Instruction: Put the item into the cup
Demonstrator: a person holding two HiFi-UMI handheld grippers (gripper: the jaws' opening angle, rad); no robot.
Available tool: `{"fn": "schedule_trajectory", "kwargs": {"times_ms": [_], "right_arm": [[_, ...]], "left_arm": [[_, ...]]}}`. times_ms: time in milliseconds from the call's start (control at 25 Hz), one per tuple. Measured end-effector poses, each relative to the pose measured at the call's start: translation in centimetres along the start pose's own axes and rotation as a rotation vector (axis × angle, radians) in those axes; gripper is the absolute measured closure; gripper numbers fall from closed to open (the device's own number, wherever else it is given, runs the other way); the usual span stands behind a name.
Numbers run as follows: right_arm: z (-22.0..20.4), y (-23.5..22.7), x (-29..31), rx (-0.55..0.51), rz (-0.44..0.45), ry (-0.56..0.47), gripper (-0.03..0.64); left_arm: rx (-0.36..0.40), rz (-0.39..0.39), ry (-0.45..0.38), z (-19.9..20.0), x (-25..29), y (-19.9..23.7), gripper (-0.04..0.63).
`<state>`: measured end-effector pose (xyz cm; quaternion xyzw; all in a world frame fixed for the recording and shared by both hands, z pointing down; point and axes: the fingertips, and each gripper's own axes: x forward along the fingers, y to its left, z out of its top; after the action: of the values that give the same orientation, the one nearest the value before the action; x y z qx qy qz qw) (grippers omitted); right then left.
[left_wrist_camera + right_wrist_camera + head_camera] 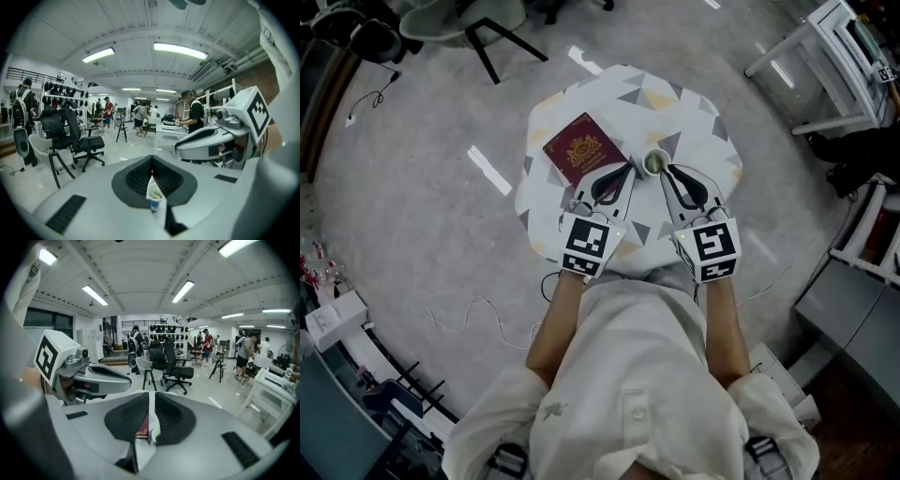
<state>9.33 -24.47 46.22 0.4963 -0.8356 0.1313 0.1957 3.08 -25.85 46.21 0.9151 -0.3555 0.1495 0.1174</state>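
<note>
Left gripper (626,170) tips pressed together, empty. Right gripper (668,171) parted a crack, empty. Paper cup (655,162) between both tips, greenish item seemingly already inside. Passport (581,148) just beside. Risk: careless tip nudge topples light cup.

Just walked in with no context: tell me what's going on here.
A person stands over a small table with a gripper in each hand. On it lie a red booklet and a cup, which seems to hold something pale green. The left gripper is shut and empty, with its tip between the booklet and the cup. The right gripper is also empty, its jaws a slit apart, and sits at the cup's other side.
</note>
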Motion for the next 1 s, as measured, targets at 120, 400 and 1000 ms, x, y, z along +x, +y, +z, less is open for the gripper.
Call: {"fn": "schedule_trajectory", "kwargs": {"times_ms": [120, 400, 1000], "right_arm": [[1.7, -0.2, -2.3, 0.0, -0.047, -0.06, 0.572], [3.2, -0.7, -5.7, 0.024, -0.136, -0.147, 0.592], [3.7, -1.3, -7.1, 0.018, -0.176, -0.162, 0.592]], "left_arm": [[0.027, -0.024, -0.037, 1.9, -1.0, -0.8, 0.581], [0.069, -0.05, -0.106, 4.8, -2.7, -2.2, 0.583], [0.092, -0.068, -0.13, 5.8, -3.2, -2.7, 0.583]]}}
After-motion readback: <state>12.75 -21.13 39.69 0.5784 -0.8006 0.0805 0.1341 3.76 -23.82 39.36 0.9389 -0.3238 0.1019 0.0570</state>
